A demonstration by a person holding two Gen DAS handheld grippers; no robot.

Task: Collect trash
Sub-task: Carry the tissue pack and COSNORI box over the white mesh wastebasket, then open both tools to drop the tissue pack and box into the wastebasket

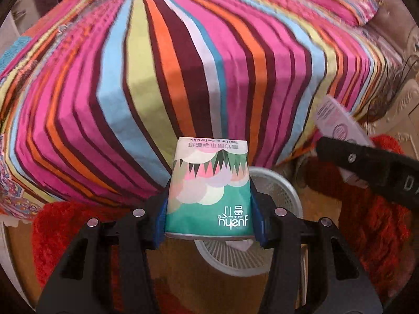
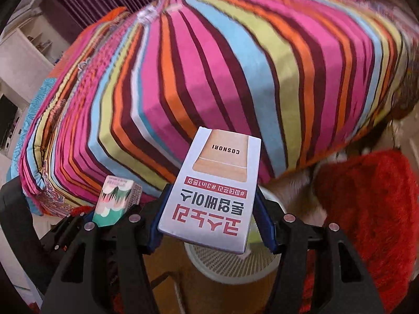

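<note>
Two handheld grippers each carry a piece of trash above a white mesh wastebasket (image 1: pixel 277 185), beside a bed covered in a bright striped bedspread (image 1: pixel 167 78). From the left wrist camera, the left gripper (image 1: pixel 210 209) is closed onto a green tissue packet (image 1: pixel 209 188), its blue-padded fingers (image 1: pixel 161 217) pressing the packet's two long sides; the packet stands upright between them, printed with teal, pink and cream circles and upside-down lettering. The basket's rim shows just behind and below the packet, with a scrap of pale paper (image 1: pixel 242 244) visible under the packet's lower edge. At the right edge of this view, the black body of the other gripper reaches in, with a white box end (image 1: pixel 337 123) poking past it. From the right wrist camera, the right gripper (image 2: pixel 209 214) is clamped on a white carton (image 2: pixel 212 191) — a flat box with red Korean print, a tan panel and the word COSNORI, all upside down. Its blue pads (image 2: pixel 265 222) squeeze the carton's sides. The basket (image 2: pixel 230 264) sits directly below the carton. To the left in this view, the tissue packet (image 2: pixel 115 201) shows in the other gripper's hold. A shaggy red rug (image 2: pixel 366 209) lies on the floor to the right, near the basket.
</note>
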